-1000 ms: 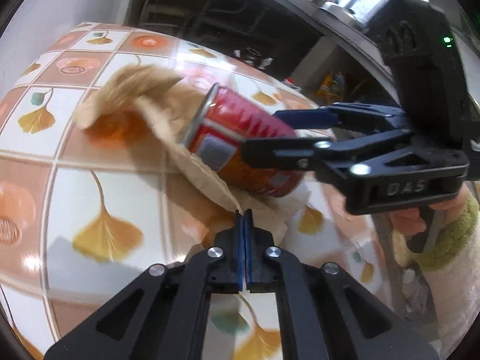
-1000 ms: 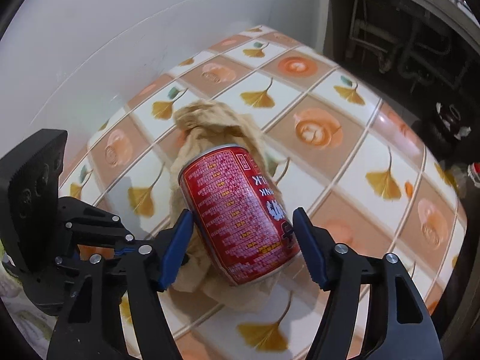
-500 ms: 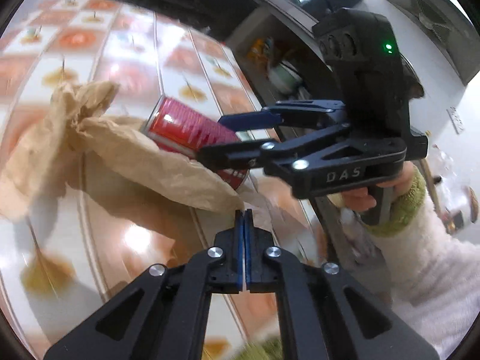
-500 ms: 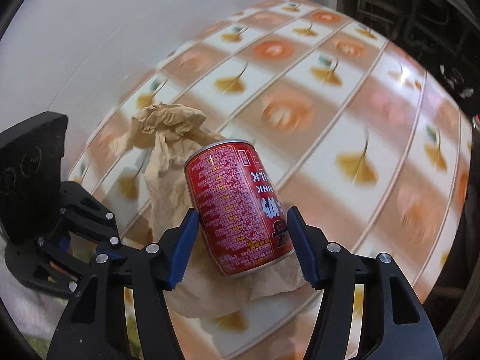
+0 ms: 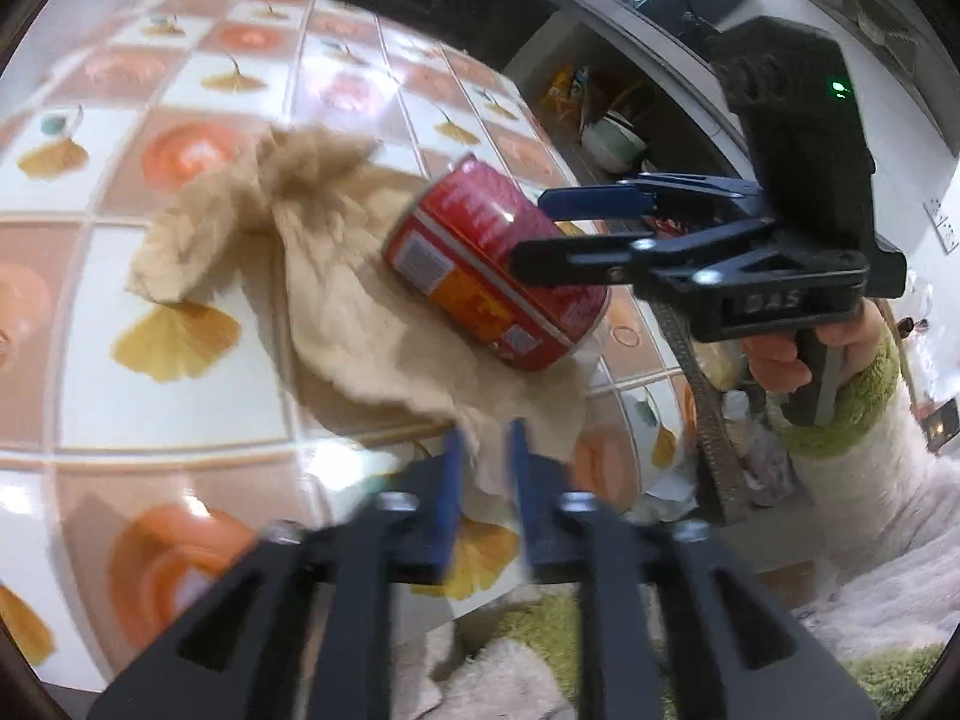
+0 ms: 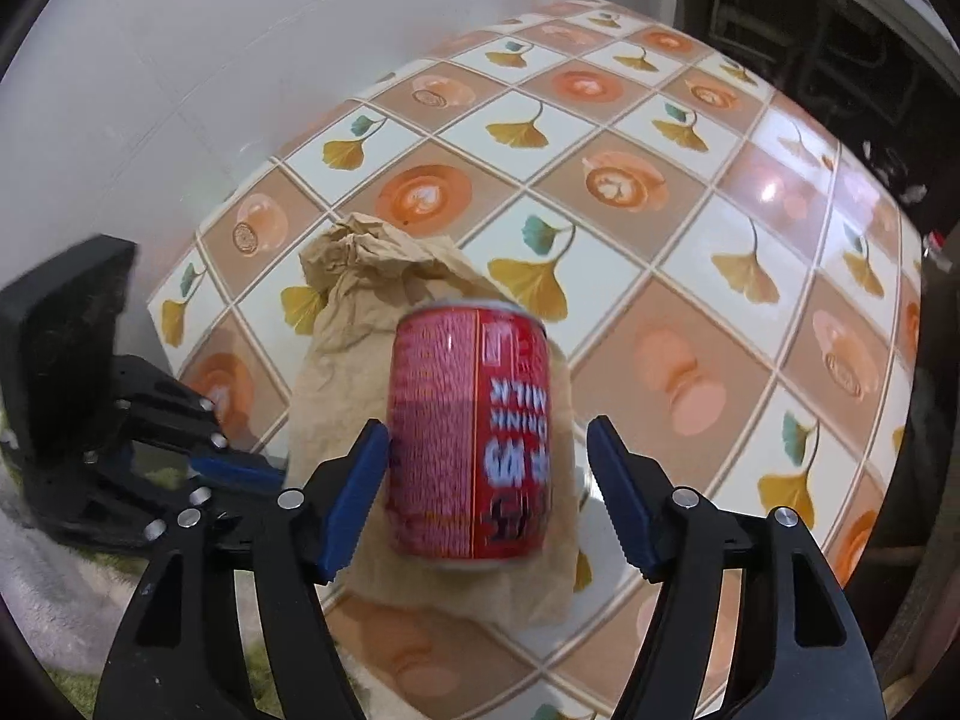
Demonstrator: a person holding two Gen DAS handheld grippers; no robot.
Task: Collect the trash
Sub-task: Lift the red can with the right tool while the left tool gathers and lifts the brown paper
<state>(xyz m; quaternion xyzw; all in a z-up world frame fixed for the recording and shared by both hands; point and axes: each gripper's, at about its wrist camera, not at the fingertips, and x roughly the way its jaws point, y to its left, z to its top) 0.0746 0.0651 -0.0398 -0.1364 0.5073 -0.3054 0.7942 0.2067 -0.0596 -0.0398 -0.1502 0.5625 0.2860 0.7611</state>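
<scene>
A red drink can (image 6: 471,438) lies on a crumpled brown paper bag (image 6: 360,324) on the tiled table. My right gripper (image 6: 486,486) is open, its blue fingers on either side of the can; a gap shows at the right finger. In the left wrist view the can (image 5: 480,264) lies on the bag (image 5: 336,276) with the right gripper (image 5: 534,228) around it. My left gripper (image 5: 486,468) is slightly open at the bag's near edge; paper lies between its fingers.
The table (image 6: 690,276) has a leaf-and-cup tile pattern and ends at a white wall (image 6: 210,60) on the left. Shelves with clutter (image 5: 600,120) stand beyond the table's far edge. A green fuzzy sleeve (image 5: 852,396) holds the right gripper.
My left gripper was shut on the bag's edge and has opened a little. The right gripper's fingers have spread wider around the can. The bag has dropped back onto the table.
</scene>
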